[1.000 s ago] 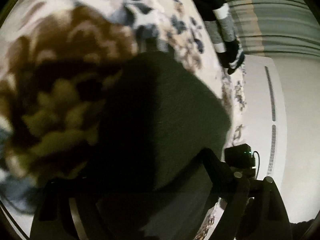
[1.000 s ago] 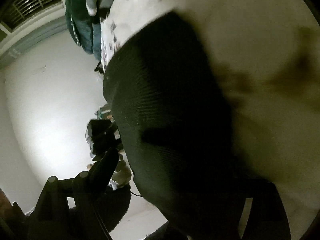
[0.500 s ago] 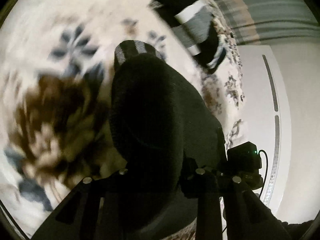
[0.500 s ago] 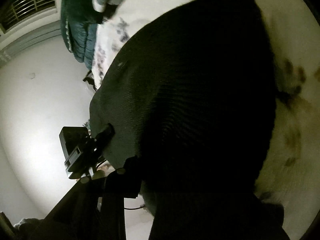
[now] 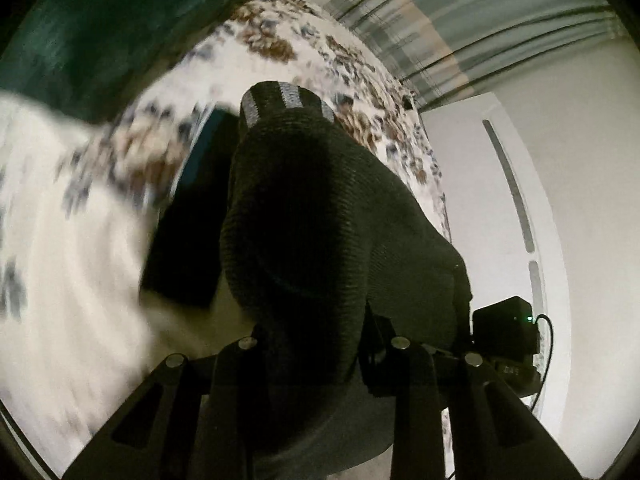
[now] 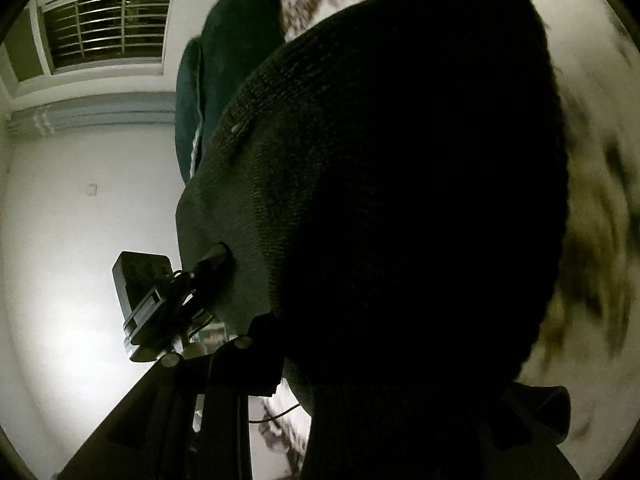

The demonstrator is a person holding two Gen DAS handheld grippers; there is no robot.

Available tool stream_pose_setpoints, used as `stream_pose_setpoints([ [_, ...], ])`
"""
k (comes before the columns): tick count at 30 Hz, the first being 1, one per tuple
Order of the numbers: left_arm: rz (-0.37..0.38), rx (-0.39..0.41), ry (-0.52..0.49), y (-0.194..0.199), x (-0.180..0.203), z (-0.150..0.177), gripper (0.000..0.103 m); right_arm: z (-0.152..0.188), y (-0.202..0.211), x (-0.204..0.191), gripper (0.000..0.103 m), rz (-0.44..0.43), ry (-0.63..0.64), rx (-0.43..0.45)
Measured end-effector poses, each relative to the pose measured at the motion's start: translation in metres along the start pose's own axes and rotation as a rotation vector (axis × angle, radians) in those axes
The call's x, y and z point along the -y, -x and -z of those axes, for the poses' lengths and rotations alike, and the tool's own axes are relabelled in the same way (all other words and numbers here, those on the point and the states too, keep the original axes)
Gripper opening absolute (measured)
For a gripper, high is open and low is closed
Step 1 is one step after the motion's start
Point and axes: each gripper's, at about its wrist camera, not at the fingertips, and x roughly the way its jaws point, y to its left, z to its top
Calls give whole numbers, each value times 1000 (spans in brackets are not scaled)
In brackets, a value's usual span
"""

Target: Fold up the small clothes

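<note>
The bed (image 5: pixel 72 264) is the biggest thing here, and its white cover with brown and blue flowers fills the left wrist view from 7 o'clock up to 1 o'clock, all blurry. The same cover shows at 3 o'clock in the right wrist view. A big dark green pillow (image 5: pixel 100 28) lies on the bed at 11 o'clock in the left view and shows again at 12 o'clock in the right view (image 6: pixel 224 68). The black sock (image 5: pixel 320 224) is next in size. It hangs off the bed, in the middle of both views (image 6: pixel 400 200), and it has a grey striped band at its far end, at 12 o'clock in the left view. A flat dark cloth (image 5: pixel 192 224) lies on the bed just left of the sock. The left tool (image 5: pixel 320 356) is closed on the near end of the sock at 6 o'clock. The right tool (image 6: pixel 384 396) is mostly hidden behind the sock, so I cannot tell if it is closed, but the sock drapes right over its fingers (image 6: pixel 256 356).
</note>
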Motion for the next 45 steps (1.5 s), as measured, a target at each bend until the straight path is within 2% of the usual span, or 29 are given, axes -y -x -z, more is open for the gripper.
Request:
stream_pose_setpoints([
  [3, -47, -18, -27, -30, -10, -49, 26, -60, -20, -7, 30, 11, 3, 23],
  [7, -102, -77, -17, -68, -35, -84, 26, -126, -57, -1, 30, 62, -29, 26],
  [10, -138, -116, 0, -90, -53, -96, 29, -155, -88, -4, 30, 116, -21, 17],
  [11, -143, -127, 16, -94, -58, -99, 33, -164, -92, -3, 30, 134, -15, 13],
  [13, -151, -140, 36, -96, -62, -100, 35, -174, -94, 4, 31, 164, -21, 1],
  [14, -155, -140, 36, -94, -61, -100, 37, -176, -94, 3, 36, 187, -16, -9],
  [15, -172, -134, 38, -91, -59, -100, 40, -176, -92, 2, 45, 251, 2, -15],
  [16, -196, -122, 32, -88, -57, -98, 41, -175, -85, 2, 50, 327, 26, -5],
  [17, -225, -102, 18, -84, -52, -96, 45, -172, -77, 3, 58, 394, 53, 13],
  [18, -265, -84, 5, -80, -48, -92, 47, -172, -75, 1, 71, 442, 70, 26],
  [20, -329, -31, -36, -71, -36, -83, 49, -161, -63, -4, 85, 575, 103, 89],
  [22, -391, 45, -85, -63, -22, -73, 63, -150, -58, -16, 95, 689, 132, 174],
  [23, -428, 80, -118, -57, -14, -64, 78, -138, -52, -20, 103, 756, 138, 224],
  [24, -469, 107, -152, -52, -4, -55, 97, -131, -47, -20, 103, 792, 140, 253],
  [25, -488, 117, -182, -50, 4, -47, 103, -118, -42, -23, 103, 840, 146, 292],
  [28, -562, 131, -247, -39, 23, -23, 103, -80, -25, -38, 103, 961, 197, 388],
  [31, -606, 152, -269, -14, 39, 2, 103, -43, -3, -66, 103, 1023, 229, 451],
  [35, -646, 197, -268, 36, 69, 33, 103, 9, 25, -99, 103, 1044, 268, 494],
  [37, -653, 228, -265, 61, 85, 50, 103, 46, 49, -121, 103, 1051, 281, 514],
  [45, -634, 332, -329, 187, 177, 125, 103, 181, 128, -230, 103, 1065, 396, 609],
])
